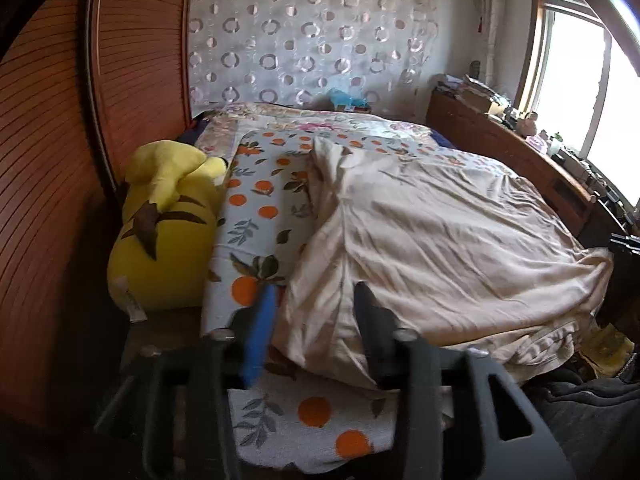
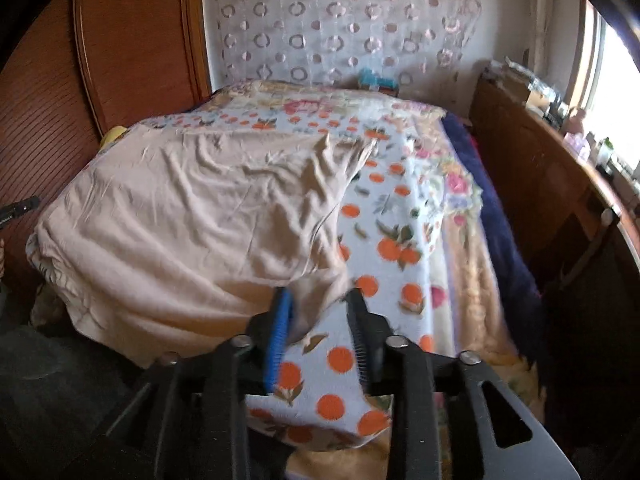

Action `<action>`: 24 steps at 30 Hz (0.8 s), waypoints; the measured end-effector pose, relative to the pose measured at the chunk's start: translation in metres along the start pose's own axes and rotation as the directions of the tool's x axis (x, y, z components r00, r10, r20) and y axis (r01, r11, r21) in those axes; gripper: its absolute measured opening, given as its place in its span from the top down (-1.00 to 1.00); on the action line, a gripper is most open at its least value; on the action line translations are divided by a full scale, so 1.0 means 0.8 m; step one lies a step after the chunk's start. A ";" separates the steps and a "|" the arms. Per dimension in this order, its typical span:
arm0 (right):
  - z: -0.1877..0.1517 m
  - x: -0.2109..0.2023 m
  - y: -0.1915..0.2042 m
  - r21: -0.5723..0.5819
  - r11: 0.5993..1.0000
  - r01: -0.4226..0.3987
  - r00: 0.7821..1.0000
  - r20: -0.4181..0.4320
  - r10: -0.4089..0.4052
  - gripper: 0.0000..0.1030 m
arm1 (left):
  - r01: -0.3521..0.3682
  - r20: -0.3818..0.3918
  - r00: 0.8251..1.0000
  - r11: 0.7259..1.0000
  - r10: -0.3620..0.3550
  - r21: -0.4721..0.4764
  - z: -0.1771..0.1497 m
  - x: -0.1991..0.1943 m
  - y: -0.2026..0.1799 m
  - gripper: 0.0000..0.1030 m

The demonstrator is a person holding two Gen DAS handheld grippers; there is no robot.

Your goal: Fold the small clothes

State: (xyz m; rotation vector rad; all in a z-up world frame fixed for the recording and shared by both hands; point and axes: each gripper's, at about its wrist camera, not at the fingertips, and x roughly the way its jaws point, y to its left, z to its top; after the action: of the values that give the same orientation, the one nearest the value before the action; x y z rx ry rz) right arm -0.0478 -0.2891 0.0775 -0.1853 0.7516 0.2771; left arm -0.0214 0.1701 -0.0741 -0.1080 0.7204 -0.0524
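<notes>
**Beige garment spread on the orange-print bed**

While the wrinkled beige cotton garment lies spread across the white orange-print blanket on the bed, the left gripper sits at its near edge, jaws parted, cloth lying between them. The right gripper also stands apart-jawed around a corner of the garment. A yellow plush toy rests beside the blanket, against the reddish wooden wardrobe.

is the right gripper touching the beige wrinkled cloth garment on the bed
Touching. In the right wrist view the beige wrinkled cloth garment bunches between the open right gripper fingers and lies against the blue pad.
</notes>
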 end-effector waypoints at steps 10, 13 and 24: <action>0.037 0.008 0.041 -0.037 0.998 -0.048 0.994 0.097 0.051 -0.22 | -0.033 -0.003 0.999 0.999 0.033 0.014 0.003 0.015 -0.017 -0.12; 0.039 0.034 0.058 -0.061 0.995 -0.082 0.992 0.092 0.088 -0.22 | -0.040 -0.014 0.999 0.999 0.040 0.022 0.001 0.021 -0.020 -0.17; 0.020 0.112 0.064 -0.102 0.984 -0.146 0.989 0.014 0.148 -0.22 | -0.037 -0.063 0.997 0.999 0.038 0.022 -0.012 0.038 -0.026 -0.54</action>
State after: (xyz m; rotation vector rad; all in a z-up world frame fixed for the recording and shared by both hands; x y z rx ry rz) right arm 0.0091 -0.2199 0.0233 -0.2224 0.7318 0.4577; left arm -0.0050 0.1459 -0.0985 -0.0736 0.7854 -0.0276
